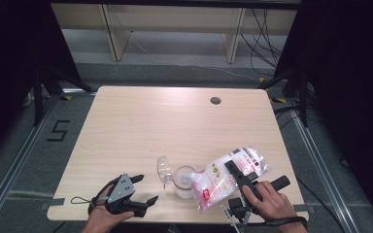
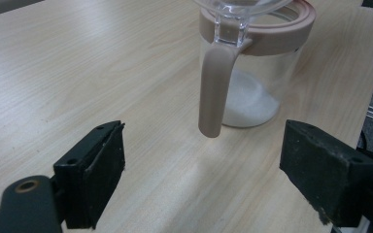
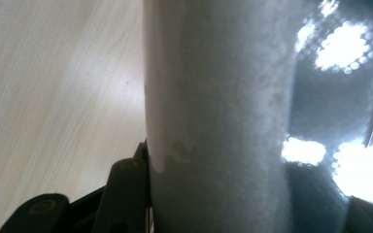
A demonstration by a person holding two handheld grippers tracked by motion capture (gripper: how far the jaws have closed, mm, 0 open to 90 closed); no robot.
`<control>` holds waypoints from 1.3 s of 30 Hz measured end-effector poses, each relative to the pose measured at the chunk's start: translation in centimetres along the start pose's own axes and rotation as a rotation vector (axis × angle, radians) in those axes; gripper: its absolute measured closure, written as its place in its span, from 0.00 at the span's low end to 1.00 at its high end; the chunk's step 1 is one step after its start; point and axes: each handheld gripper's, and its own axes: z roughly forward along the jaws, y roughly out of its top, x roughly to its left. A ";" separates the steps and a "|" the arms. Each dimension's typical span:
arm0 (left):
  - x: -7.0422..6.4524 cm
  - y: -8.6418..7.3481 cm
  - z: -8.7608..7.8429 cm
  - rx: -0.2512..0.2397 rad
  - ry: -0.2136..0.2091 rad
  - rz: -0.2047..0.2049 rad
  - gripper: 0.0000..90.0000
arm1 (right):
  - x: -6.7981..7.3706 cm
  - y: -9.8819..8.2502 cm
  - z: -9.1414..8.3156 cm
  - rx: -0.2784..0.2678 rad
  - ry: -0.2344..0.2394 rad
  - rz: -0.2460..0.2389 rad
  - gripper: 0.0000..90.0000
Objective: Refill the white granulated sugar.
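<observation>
High view: right gripper [image 1: 234,169] clamps a clear bag [image 1: 230,175] of white grains, tilted with its low end at the jar [image 1: 184,181] mouth. The bag carries red label patches; the print is too small to read. The jar stands near the table's [image 1: 175,116] front edge, with its clear lid [image 1: 163,168] flipped open to the left. Left gripper [image 1: 145,190] rests at the front edge, left of the jar, jaws apart, holding nothing, a grey plate on top. A dark round hole [image 1: 215,100] sits near the far right of the table. A "5" mark [image 1: 58,130] is on the floor at left. The far half of the table is bare wood, with plenty of room; the jar, the bag and both grippers crowd the front edge.

Left gripper view: both black jaws stand wide apart over bare wood, with nothing between them. The jar [image 2: 252,63] is ahead, apart from the jaws: clear wall, beige rim and handle [image 2: 214,87], and a low heap of white grains [image 2: 250,102] at the bottom, which the high view does not resolve. The clear lid's hinge sits over the handle. No writing on the jar.

Right gripper view: close on the bag [image 3: 218,116], frosted white with a grainy fill, pressed against the left jaw, so the jaws are closed on it. Bright glare spots at right. Table wood [image 3: 53,97] at left. No label text readable here.
</observation>
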 end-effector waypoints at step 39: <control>0.0 0.0 0.0 0.002 -0.004 0.004 0.18 | -0.1 0.0 -0.2 0.015 0.003 -0.001 0.67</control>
